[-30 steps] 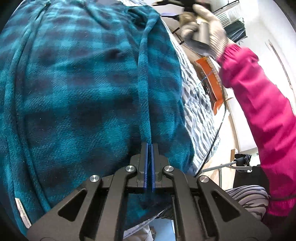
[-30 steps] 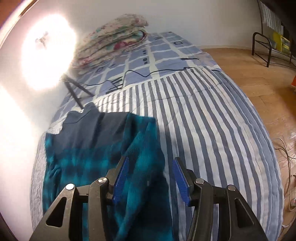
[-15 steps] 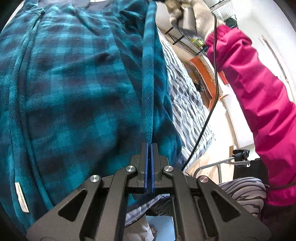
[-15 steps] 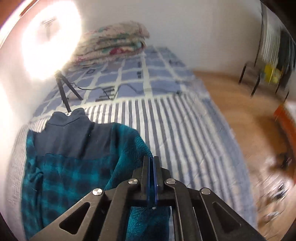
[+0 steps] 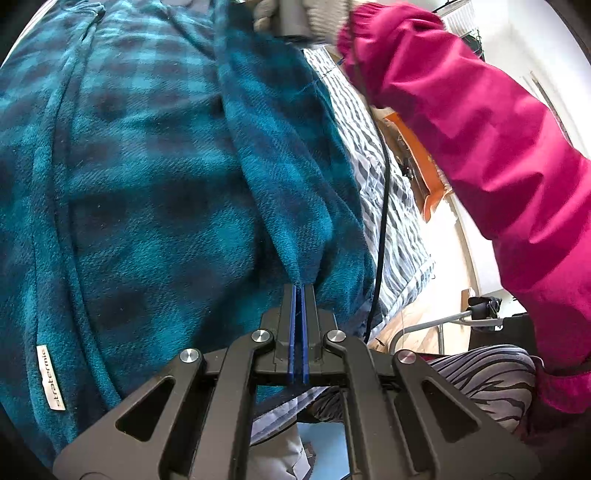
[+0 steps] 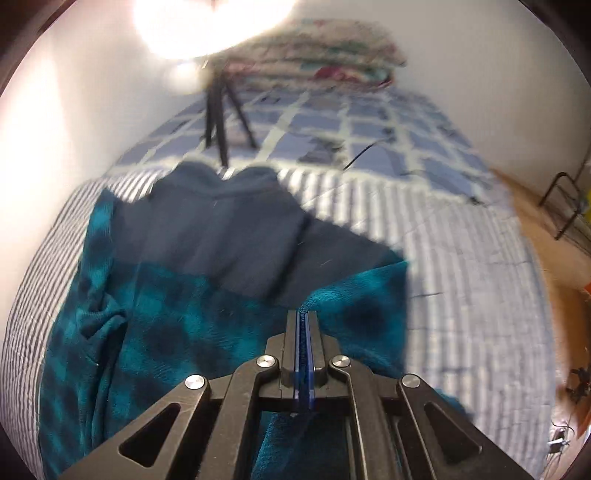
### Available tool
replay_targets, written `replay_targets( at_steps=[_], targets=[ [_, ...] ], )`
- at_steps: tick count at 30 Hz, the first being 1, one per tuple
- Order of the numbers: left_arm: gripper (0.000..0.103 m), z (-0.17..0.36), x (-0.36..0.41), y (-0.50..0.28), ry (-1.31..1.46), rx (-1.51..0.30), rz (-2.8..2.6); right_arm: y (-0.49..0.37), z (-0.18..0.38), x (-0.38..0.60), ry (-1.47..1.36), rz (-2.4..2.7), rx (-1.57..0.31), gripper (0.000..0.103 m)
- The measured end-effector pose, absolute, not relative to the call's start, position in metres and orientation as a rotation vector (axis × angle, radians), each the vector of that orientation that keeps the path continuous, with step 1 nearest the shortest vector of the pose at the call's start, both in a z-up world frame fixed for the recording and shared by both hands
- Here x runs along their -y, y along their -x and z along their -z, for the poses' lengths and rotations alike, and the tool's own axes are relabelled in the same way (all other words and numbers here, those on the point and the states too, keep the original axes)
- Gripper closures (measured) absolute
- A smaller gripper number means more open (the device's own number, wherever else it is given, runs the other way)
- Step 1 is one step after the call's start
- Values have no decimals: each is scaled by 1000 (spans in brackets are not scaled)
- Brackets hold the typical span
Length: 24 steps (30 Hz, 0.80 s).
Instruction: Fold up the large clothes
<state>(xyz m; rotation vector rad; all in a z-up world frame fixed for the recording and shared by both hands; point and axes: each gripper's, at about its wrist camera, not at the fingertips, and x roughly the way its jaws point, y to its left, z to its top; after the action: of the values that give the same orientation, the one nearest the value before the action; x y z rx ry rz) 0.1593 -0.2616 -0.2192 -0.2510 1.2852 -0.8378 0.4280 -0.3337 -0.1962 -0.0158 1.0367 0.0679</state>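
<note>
- The teal plaid fleece jacket (image 6: 177, 332) lies spread on the striped bedspread (image 6: 461, 295), filling the lower left and centre of the right wrist view.
- Its long axis runs from the bottom of that frame up to its dark navy collar (image 6: 225, 184), which points toward the top centre, at the feet of a black tripod (image 6: 221, 114).
- The right gripper (image 6: 303, 314) has its jaws pressed together on a raised teal fold near the navy yoke.
- The left gripper (image 5: 299, 288) likewise pinches a fabric edge; from it a taut ridge of cloth climbs to the upper centre of the left wrist view.
- Only the left wrist view shows the white garment label (image 5: 51, 376) at lower left, the pink sleeve (image 5: 480, 129) and the gloved right hand (image 5: 295, 14) at the top edge.
- Only the right wrist view shows the folded floral quilts (image 6: 321, 55) against the wall and the wooden floor at right.
</note>
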Motion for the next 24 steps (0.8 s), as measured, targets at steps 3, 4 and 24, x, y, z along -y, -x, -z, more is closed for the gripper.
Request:
replay_targets(
  at_steps=[3,4,24],
  targets=[
    [103,221,261,-158,241,-1292,831,-433,224,324,10,-92,-1072,103],
    [103,221,262,-159,241,-1294,828,-434,233,323,5,-103,-1090,103],
    [103,228,266,-148,177,-1305,814,-331,177,414,-202,-204,-1022,82]
  ],
)
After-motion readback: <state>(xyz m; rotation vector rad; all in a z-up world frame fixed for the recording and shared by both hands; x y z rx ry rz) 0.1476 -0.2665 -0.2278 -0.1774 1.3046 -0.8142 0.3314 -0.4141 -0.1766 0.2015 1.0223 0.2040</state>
